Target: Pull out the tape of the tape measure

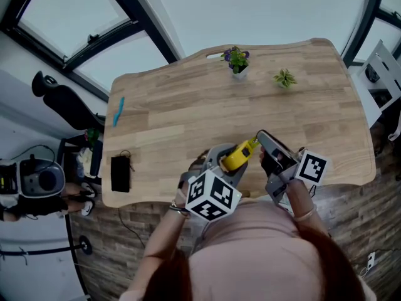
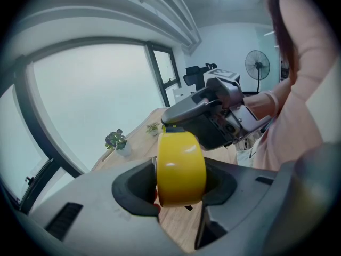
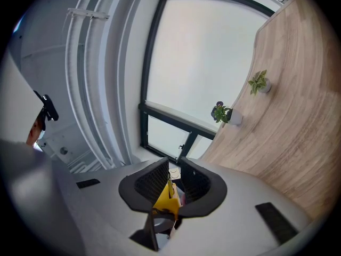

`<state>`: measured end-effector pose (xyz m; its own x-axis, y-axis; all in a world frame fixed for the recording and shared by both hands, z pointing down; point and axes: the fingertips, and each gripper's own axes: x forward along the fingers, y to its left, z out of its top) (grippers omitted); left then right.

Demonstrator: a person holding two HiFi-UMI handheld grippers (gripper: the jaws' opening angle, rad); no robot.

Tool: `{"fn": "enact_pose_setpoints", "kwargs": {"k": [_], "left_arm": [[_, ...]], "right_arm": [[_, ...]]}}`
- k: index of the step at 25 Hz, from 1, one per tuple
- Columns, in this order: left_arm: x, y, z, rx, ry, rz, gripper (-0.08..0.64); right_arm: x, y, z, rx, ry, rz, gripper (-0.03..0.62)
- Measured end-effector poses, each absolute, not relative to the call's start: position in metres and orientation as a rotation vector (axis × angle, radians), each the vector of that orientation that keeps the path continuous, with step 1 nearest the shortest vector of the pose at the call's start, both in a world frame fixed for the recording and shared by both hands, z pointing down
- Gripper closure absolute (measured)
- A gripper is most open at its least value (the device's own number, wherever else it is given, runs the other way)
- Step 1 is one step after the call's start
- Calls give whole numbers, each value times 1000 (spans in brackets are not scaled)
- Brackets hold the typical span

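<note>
- Left gripper [image 2: 180, 188] clamped on yellow tape measure [image 2: 181, 159], held above near edge of wooden table [image 1: 188, 105].
- Right gripper [image 3: 173, 181] jaws nearly together, pinching yellow tape end [image 3: 165, 199], just beside the case.

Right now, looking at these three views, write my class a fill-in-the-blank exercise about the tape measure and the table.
The left gripper is shut on the tape measure, whose case is ____.
The right gripper pinches the thin yellow ____ coming out of it.
On the far side of the table stand ____ potted plants.
Missing words: yellow; tape; two.
</note>
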<state>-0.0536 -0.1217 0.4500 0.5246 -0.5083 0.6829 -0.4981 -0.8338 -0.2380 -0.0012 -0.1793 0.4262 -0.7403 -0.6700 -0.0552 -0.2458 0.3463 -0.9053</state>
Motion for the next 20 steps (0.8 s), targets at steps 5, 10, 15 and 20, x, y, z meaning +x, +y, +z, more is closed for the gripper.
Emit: {"fn": "enact_pose_setpoints", "kwargs": {"k": [5,10,15,20], "left_arm": [[-56,-122,451,-2725,906,-1236,390],[-42,-106,454,-2705,782,-1240,391],[-39,-104,460,-2735,778,-1236,391],[-41,-107,461,-2734,808,-1223,391]], "right_arm": [[-8,-178,429,-788,2206,-1383,532],[-15,-183,432,-846,2269,-1354,594],[-14,-181,437,-837,2290,-1367,592],[-12,-182,436,-843,2301,-1345,592]]}}
